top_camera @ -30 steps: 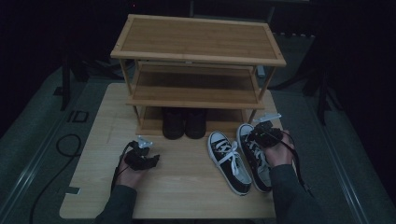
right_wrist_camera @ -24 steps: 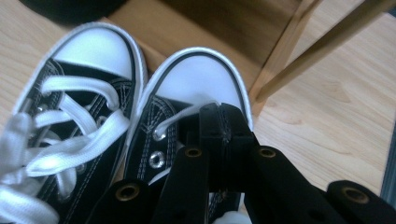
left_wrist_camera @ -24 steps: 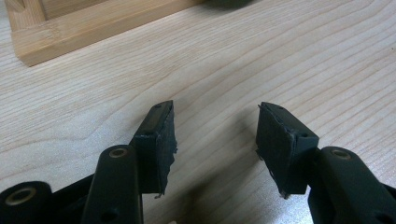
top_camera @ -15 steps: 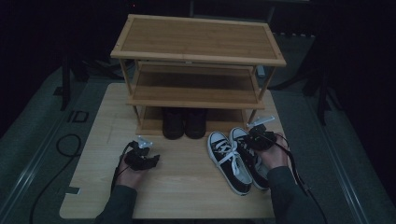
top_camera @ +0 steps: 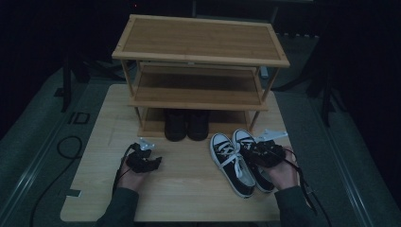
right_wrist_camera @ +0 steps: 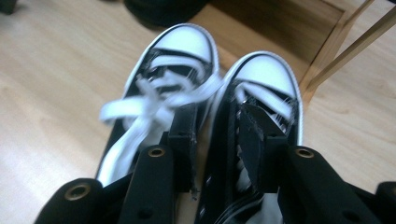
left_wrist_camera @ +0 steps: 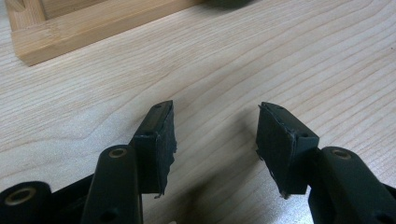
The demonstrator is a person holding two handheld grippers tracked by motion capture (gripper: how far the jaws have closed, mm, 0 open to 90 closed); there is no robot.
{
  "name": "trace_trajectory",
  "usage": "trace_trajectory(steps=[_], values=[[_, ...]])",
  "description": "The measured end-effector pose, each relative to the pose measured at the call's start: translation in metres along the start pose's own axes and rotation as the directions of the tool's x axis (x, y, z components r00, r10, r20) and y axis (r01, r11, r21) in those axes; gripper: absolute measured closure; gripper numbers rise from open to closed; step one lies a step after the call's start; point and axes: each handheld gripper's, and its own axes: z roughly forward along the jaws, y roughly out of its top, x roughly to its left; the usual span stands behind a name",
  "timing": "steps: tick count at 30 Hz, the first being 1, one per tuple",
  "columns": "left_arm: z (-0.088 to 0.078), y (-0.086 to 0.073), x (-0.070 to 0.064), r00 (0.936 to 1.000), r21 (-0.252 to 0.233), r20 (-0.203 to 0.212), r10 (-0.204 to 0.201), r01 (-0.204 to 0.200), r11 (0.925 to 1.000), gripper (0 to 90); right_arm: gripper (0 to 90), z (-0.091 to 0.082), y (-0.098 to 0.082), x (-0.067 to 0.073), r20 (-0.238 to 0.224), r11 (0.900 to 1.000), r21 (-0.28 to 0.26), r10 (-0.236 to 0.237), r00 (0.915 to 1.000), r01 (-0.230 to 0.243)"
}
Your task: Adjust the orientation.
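While left gripper [top_camera: 152, 147] rests jaws apart on worktop [top_camera: 189, 189], right gripper [right_wrist_camera: 217, 135], jaws just opening, straddles right sneaker's [right_wrist_camera: 264, 81] inner wall beside left sneaker [right_wrist_camera: 175, 46].

Count on the worktop [top_camera: 189, 189]: one wooden shoe rack [top_camera: 198, 52] with three shelves; two black-and-white sneakers [top_camera: 231, 163], side by side; two dark shoes [top_camera: 187, 124] on the rack's bottom shelf. Two hand-held grippers, left gripper [top_camera: 142, 158] and right gripper [top_camera: 265, 152].
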Motion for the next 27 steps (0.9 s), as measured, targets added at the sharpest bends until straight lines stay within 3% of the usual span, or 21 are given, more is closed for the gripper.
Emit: trace_trajectory(steps=[6,10,14,15,16,19,27], values=[[0.000,0.000,0.000,1.0000,0.000,0.000,-0.001,0.001,1.0000,47.4,66.4,-0.003,-0.015,0.010,-0.020,1.000,0.015,0.001,0.9998,0.000],[0.000,0.000,0.000,1.0000,-0.001,-0.001,-0.001,0.001,1.0000,47.4,67.5,0.009,-0.028,0.019,-0.056,0.999,0.041,0.012,0.9984,-0.009],[0.000,0.000,0.000,1.0000,-0.001,0.000,0.000,0.000,1.0000,47.4,77.5,0.019,-0.032,0.021,-0.061,0.998,0.063,0.023,0.9979,-0.020],[0.000,0.000,0.000,1.0000,-0.001,0.001,0.000,0.000,1.0000,47.4,84.9,0.022,-0.033,0.022,-0.061,0.997,0.078,0.014,0.9980,-0.009],[0.000,0.000,0.000,1.0000,-0.001,0.001,0.000,0.000,1.0000,47.4,88.5,0.022,-0.034,0.024,-0.033,0.996,0.085,0.002,0.9995,0.000],[0.000,0.000,0.000,1.0000,-0.002,0.001,0.000,0.000,1.0000,47.4,88.8,0.018,-0.035,0.025,-0.030,0.996,0.092,-0.018,0.9994,0.021],[0.000,0.000,0.000,1.0000,-0.002,0.000,-0.001,0.001,1.0000,47.4,88.8,0.006,-0.047,0.023,-0.052,0.996,0.093,-0.010,0.9986,0.015]])
